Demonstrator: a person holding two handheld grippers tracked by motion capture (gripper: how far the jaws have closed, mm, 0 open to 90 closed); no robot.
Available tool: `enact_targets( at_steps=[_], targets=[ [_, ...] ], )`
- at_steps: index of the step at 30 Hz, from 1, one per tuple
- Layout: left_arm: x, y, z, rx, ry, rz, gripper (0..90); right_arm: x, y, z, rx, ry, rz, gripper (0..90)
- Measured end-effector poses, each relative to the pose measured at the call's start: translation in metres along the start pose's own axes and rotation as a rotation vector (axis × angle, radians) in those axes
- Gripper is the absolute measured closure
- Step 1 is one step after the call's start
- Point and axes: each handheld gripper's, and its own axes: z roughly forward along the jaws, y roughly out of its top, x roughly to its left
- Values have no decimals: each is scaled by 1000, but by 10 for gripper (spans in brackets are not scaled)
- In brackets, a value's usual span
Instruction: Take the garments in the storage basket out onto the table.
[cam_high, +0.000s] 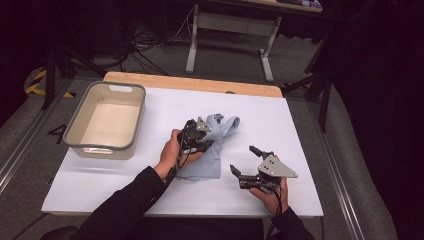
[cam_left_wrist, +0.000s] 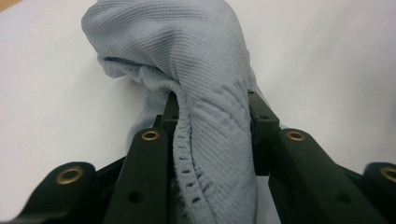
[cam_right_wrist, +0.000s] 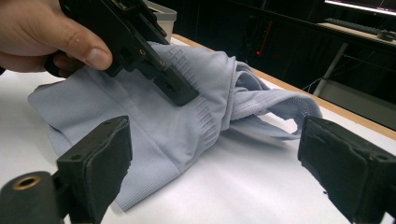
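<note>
A pale blue garment (cam_high: 212, 145), ribbed knit and soft, lies near the middle of the white table (cam_high: 300, 130), well apart from the beige tub (cam_high: 107, 120) at the table's left side. The left tongs (cam_high: 200, 131) are closed on a bunched fold of it: in the left gripper view the cloth (cam_left_wrist: 205, 116) fills the gap between the two black jaws and is pinched there, while the free part humps up beyond them. The right tongs (cam_high: 245, 162) stand wide with nothing between their jaws, hovering just off the garment's near right edge; in the right gripper view the fabric (cam_right_wrist: 154, 126) spreads flat ahead of them. The step in hand looks like gathering or folding the garment, one end being drawn over the rest. Its long axis runs from the near flat hem up the table to the far end, which twists off toward the right into a loose tail; whether that tail is a sleeve or a leg is hard to tell from here. The next move probably calls for the right tongs to come in low and take the flat near edge, so the cloth can be held taut between the two grips without the pinched fold slipping out of the left pair.
</note>
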Motion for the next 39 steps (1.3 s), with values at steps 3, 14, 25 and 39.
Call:
enact_targets(
  at_steps=[3, 14, 25, 39],
  targets=[
    [1, -1, 3, 4, 3, -6, 671, 0, 0, 0, 4, 2, 1, 106],
    [6, 1, -5, -34, 5, -9, 426, -2, -2, 0, 13, -1, 8, 105],
    [0, 5, -46, -171, 42, 87, 235, -3, -2, -1, 6, -11, 15, 105],
    [-51, -36, -66, -157, -71, 318, 285, -5, -3, -1, 16, -11, 29, 105]
  ],
)
